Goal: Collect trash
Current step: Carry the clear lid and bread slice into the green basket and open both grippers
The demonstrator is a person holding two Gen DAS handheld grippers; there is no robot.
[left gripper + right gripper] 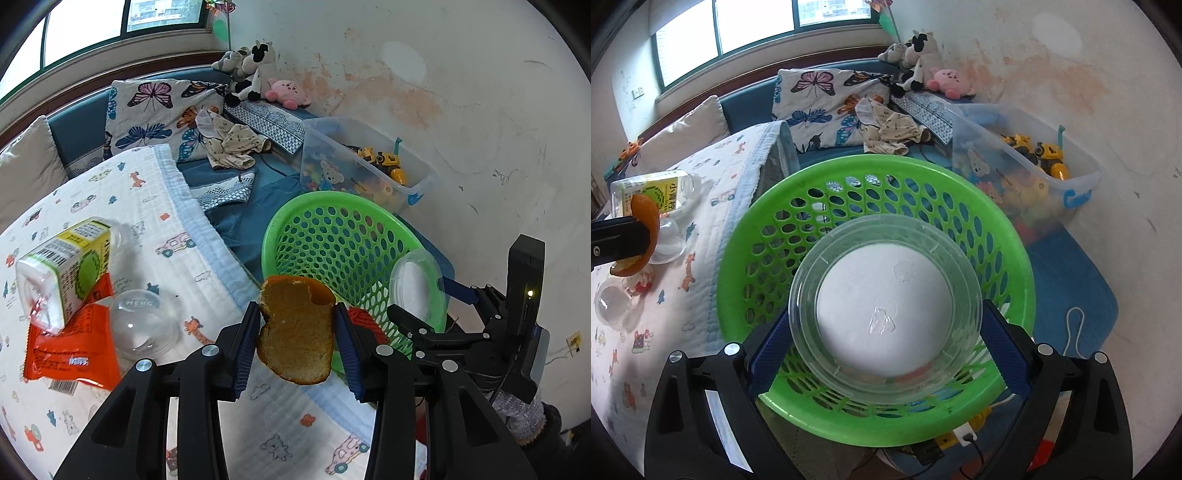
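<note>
While the left gripper [297,332] pinches a light, limp peel [297,328], the right gripper [886,328] clamps a thin, slippery cup [884,314] by its walls over the basket [746,236].

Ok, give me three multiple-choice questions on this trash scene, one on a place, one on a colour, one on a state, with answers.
1. Where is the clear plastic cup?
A. on the blanket
B. above the basket, in the right tool
C. in the toy bin

2. What colour is the basket?
A. blue
B. green
C. white

3. What state is the left tool in?
A. open and empty
B. shut on the orange peel
C. out of view

Answers:
B, the right tool grips the cup over the basket's opening.
B, its perforated wall is bright green.
B, both pads press the orange peel.
</note>
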